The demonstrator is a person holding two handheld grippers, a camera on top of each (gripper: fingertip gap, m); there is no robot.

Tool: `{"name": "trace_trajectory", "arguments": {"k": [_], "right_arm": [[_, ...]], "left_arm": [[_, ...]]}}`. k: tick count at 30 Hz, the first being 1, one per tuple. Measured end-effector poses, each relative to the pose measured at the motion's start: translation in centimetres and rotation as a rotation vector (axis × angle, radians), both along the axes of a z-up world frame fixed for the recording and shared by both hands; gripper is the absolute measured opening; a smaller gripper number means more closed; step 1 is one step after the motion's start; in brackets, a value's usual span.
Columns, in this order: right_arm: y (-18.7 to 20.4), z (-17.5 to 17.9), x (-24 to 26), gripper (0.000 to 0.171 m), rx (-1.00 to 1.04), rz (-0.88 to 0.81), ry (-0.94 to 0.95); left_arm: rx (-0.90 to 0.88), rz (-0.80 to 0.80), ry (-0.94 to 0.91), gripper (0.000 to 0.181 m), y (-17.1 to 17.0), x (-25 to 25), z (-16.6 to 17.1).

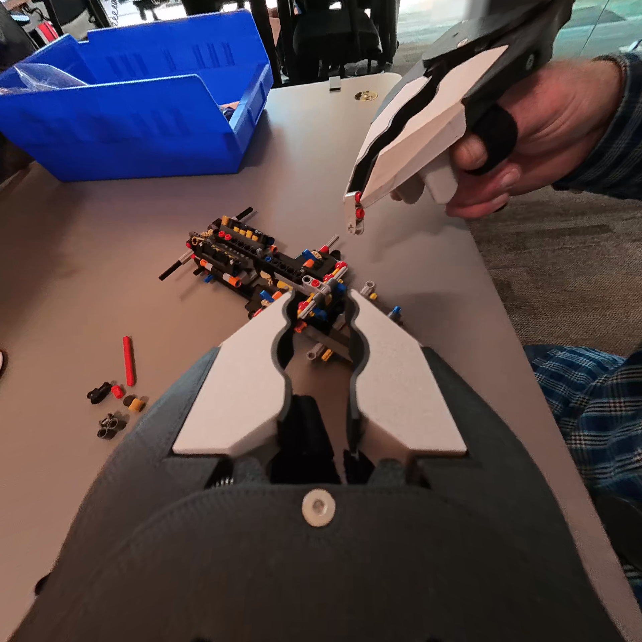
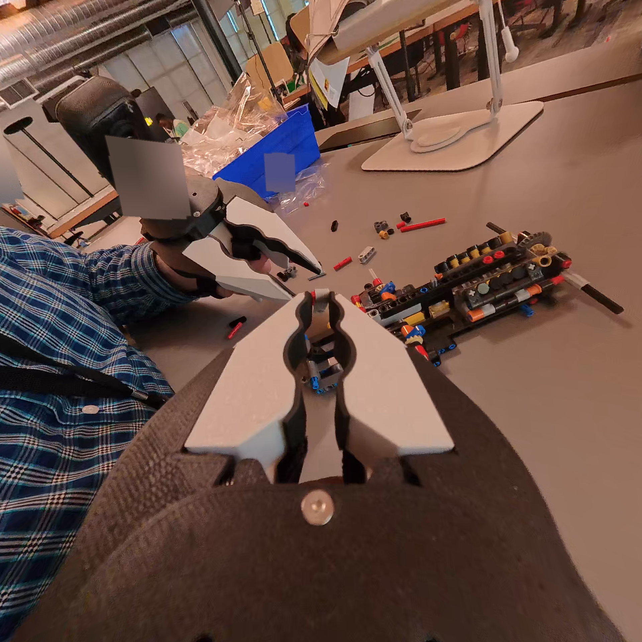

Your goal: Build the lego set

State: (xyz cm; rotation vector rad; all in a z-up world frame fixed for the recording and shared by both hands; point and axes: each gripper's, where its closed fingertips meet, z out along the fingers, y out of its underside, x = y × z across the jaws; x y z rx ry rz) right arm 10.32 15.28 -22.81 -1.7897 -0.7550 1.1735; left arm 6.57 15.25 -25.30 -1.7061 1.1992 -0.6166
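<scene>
The Lego build (image 1: 250, 257), a long black frame with red, yellow, blue and orange pins, lies on the grey table (image 1: 104, 278); it also shows in the right wrist view (image 2: 486, 288). My left gripper (image 1: 321, 295) is open, with its jaws on either side of the build's near end; I cannot tell whether they touch it. It also shows in the right wrist view (image 2: 305, 283). My right gripper (image 2: 321, 295) is shut on a small light grey beam with red pins (image 2: 321, 302). It holds the beam (image 1: 354, 225) in the air just above and right of the build.
A red axle (image 1: 128, 361) and small loose black, red and yellow parts (image 1: 114, 406) lie left of my left gripper. A blue bin (image 1: 139, 114) with plastic bags (image 2: 225, 128) stands at the back. A white stand base (image 2: 451, 146) sits beyond it. The table edge (image 1: 503, 295) runs close on the right. Across from one pair of fingers to the other is roughly 5 cm. The red axle (image 1: 128, 361) sits 15 cm or so from the ends of my left fingers. My right wrist view (image 2: 420, 225) looks at it from another angle.
</scene>
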Motion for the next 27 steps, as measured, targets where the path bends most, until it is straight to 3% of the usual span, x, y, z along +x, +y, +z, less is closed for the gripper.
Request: {"name": "trace_trajectory", "arguments": {"k": [27], "right_arm": [[2.0, -5.1, 1.3, 0.006, -0.274, -0.08, -0.114]], "left_arm": [[0.201, -0.118, 0.248, 0.026, 2.6, -2.5, -2.8]]}}
